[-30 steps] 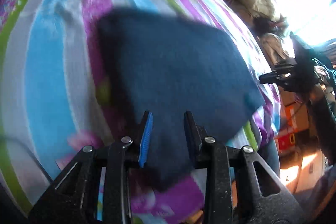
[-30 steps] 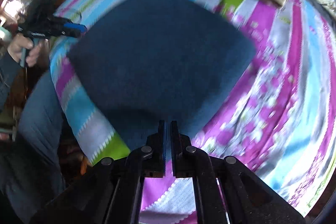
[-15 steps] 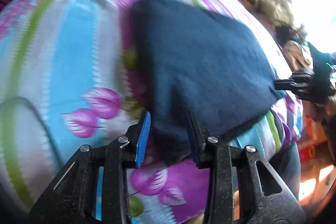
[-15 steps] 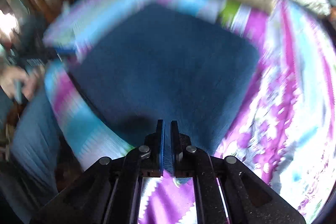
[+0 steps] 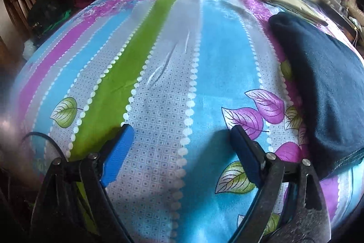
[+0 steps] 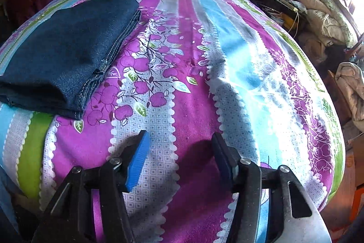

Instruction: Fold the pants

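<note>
The left black plastic hand-held gripper (image 5: 182,136) carries ribbed blue finger pads (image 5: 118,152) and silver screws (a thin black cable (image 5: 49,140) beside it); the right hand-held gripper (image 6: 179,149) matches.

The pants (image 6: 66,54) are dark blue denim, folded into a flat, thick rectangle on the striped bedspread (image 6: 193,88) — pale stitched seams stacked along one edge. They lie ahead and left of the right jaws, ahead and right of the left jaws (image 5: 323,74) — touching neither.

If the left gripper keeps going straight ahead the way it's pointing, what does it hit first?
Probably just the striped bedsheet. The open left gripper aims at bare sheet; the folded pants lie off to its right.
</note>
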